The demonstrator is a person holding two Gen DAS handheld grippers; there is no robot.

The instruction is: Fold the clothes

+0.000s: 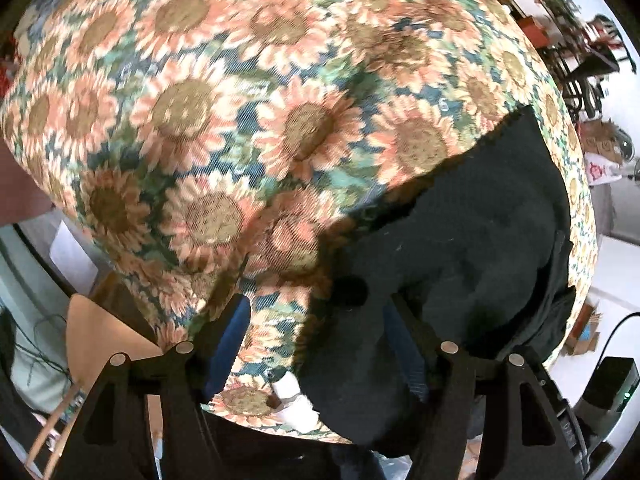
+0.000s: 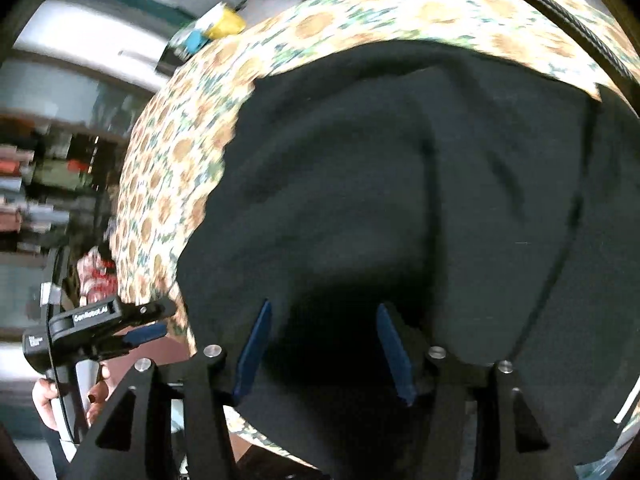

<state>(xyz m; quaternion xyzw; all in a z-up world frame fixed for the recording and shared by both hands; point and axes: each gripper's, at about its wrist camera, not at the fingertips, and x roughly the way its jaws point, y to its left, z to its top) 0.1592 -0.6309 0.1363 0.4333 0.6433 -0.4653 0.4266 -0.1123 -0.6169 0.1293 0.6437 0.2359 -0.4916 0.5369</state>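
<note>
Black garment [image 2: 400, 208]: dark knit cloth lying on the table, creased in long soft folds; in the left wrist view its near left corner [image 1: 440, 280] reaches the near table edge.
Tablecloth [image 1: 240, 120]: sunflower print, covering the table — bare to the left of and beyond the garment.
Left gripper [image 1: 316, 344]: jaws spread, nothing pinched; the left blue pad [image 1: 228, 344] is over the print, the right over the black cloth edge.
Right gripper [image 2: 324, 352]: jaws apart above the garment's near part, pads not pressing on it.
White tag [image 1: 294, 394]: small, on the tablecloth beside the garment's near edge.
Person's hand [image 2: 60, 396]: seen from the right wrist, at the near left — wrapped round the left gripper's handle.
Background: blurred shelves and boxes, too smeared to name.
</note>
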